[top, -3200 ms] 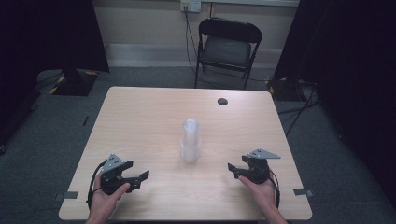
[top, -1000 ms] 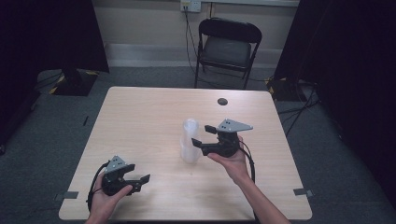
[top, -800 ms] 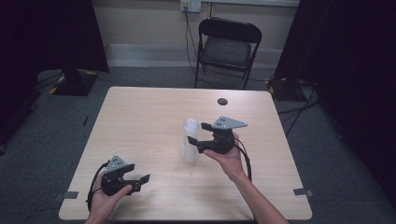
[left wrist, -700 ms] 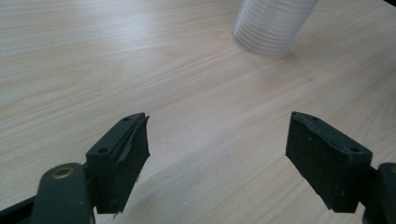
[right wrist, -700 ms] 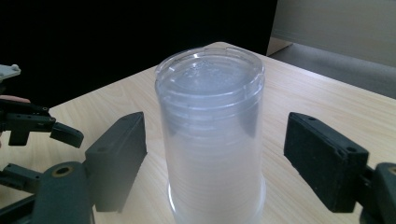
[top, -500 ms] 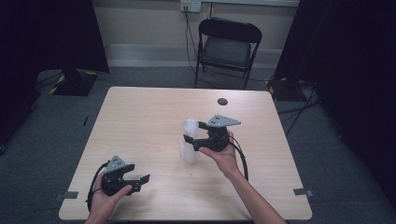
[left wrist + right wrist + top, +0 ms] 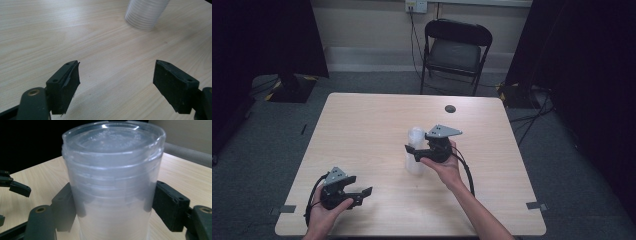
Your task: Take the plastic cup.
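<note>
- High view: a stack of clear, ribbed plastic cups (image 7: 415,152), nested upside down, stands upright near the middle of the pale wooden table (image 7: 362,125).
- The right gripper (image 7: 412,152), black with a grey three-cornered plate on top, is held at the right of the stack, its jaws reaching left around the upper part of it.
- The left gripper (image 7: 364,195) rests low at the near left corner of the table, well apart from the stack, jaws pointing right.
- A small dark round disc (image 7: 450,108) lies on the far right part of the table, and a black folding chair (image 7: 456,52) stands beyond the far edge.
- Left gripper view: the two black jaws stand wide apart over bare wood with nothing between them; the foot of the cup stack (image 7: 146,12) stands at the far end of the view.
- Right gripper view: the cup stack (image 7: 112,185) sits between the jaws, one on each side of its wall. The jaws have just been closing and are about half shut; through the cloudy plastic I cannot tell whether the pads (image 7: 170,205) already press on the stack or stand just beside it.
- The left gripper's jaw tips (image 7: 15,186) show at the left edge, farther off.
</note>
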A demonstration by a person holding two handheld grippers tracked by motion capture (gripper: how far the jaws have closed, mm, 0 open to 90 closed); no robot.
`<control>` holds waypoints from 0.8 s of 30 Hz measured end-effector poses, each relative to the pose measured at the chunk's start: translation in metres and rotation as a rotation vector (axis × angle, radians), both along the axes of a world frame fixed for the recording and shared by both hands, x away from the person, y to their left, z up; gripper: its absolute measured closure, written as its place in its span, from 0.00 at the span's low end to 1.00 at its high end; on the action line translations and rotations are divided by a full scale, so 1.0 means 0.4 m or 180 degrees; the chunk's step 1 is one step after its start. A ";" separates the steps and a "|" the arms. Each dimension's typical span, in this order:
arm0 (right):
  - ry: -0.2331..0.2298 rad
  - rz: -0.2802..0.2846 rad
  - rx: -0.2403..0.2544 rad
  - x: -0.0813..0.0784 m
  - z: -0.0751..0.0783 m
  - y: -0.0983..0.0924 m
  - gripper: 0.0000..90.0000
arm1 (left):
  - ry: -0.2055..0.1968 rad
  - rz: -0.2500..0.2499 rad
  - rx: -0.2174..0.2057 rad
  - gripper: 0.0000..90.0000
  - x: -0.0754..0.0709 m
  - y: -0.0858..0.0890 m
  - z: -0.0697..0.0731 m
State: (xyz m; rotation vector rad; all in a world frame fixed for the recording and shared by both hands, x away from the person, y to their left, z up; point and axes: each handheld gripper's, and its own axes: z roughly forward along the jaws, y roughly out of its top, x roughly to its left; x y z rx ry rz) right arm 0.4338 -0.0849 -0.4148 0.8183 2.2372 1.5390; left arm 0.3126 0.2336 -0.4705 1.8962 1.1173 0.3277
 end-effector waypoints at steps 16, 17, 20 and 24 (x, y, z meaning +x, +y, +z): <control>-0.0075 0.0004 -0.0055 -0.001 -0.006 0.007 0.35 | 0.0003 -0.0009 0.0003 0.24 0.000 0.000 0.000; -0.0088 0.0003 -0.0075 -0.002 -0.005 0.007 0.35 | 0.0004 -0.0008 -0.0002 0.24 0.000 0.001 -0.001; -0.0093 0.0001 -0.0073 -0.002 -0.005 0.007 0.35 | 0.0003 -0.0009 -0.0004 0.24 0.000 0.001 0.000; -0.0116 -0.0012 -0.0080 -0.002 -0.002 0.004 0.35 | 0.0004 -0.0010 0.0001 0.24 0.000 0.001 -0.001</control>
